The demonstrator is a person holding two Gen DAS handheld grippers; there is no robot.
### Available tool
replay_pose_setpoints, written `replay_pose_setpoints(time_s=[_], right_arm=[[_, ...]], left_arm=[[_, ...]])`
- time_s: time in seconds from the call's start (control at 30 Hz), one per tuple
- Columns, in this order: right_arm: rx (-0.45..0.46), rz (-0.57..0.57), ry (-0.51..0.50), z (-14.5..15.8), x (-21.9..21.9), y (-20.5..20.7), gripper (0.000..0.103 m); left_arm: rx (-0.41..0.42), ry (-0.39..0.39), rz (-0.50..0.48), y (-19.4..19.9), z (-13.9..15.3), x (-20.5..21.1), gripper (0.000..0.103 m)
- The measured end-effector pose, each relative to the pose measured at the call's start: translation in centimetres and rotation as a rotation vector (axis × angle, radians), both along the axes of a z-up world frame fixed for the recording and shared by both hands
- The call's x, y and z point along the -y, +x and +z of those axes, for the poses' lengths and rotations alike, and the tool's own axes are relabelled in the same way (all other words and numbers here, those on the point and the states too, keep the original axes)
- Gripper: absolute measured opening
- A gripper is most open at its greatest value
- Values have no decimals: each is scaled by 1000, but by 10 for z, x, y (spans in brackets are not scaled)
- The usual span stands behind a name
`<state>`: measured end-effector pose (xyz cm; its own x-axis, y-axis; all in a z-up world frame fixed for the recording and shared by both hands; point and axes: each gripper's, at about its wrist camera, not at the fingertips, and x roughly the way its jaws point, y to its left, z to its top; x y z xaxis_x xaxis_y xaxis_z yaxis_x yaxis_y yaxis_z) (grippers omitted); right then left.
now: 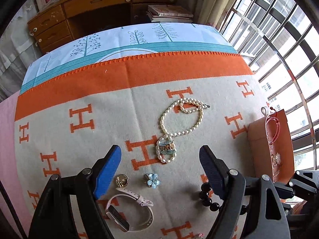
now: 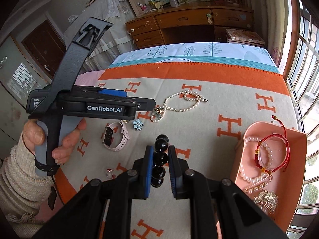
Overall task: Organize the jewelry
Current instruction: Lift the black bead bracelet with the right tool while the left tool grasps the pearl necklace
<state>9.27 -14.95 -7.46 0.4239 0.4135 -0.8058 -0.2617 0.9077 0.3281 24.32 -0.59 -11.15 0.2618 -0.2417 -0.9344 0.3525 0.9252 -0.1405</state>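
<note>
My right gripper [image 2: 160, 149] is shut on a black bead bracelet [image 2: 160, 157], whose beads run between the blue pads; the same bracelet [image 1: 209, 198] shows beside my left gripper's right finger. My left gripper [image 1: 159, 152] stands open above the blanket with nothing between its fingers. Under it lie a pearl necklace [image 1: 180, 127] with a blue-stone pendant [image 1: 166, 148], a blue flower brooch [image 1: 153, 180], a round gold piece [image 1: 122, 180] and a pale pink watch [image 1: 129, 213]. A peach tray [image 2: 295, 159] at the right holds a red cord bracelet [image 2: 273, 153], pearls and gold pieces.
An orange-and-cream blanket [image 2: 229, 91] covers the bed. A small pink ring [image 2: 110, 172] lies near its front left. A hand [image 2: 67, 139] in a cream sleeve holds the left gripper's handle. A wooden desk [image 2: 189, 25] stands behind the bed, barred windows [image 1: 279, 39] at the right.
</note>
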Motion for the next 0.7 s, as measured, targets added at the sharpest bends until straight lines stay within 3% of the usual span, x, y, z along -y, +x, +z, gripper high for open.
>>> replay_pose_setpoints(time_s=[0.27,0.43,0.6,0.67,0.7], right_arm=[[-32,-8,44,-7,9,1,15],[-39,-17,62,-9,13,3,15],[-44,-24,66,-12,16,3,15],[-48,-27,71,-13,18,3,15],[-50,-30,72,-13,18,3,15]], left_arm=[[-67,63,-70,22,-27,21,75],[-116,95,-104,28,-42,32,51],[-103,129,-123,32,-45,41,44],[-91,155,-125,31,-45,43,33],[-92,158,-125,32,-45,44,23]])
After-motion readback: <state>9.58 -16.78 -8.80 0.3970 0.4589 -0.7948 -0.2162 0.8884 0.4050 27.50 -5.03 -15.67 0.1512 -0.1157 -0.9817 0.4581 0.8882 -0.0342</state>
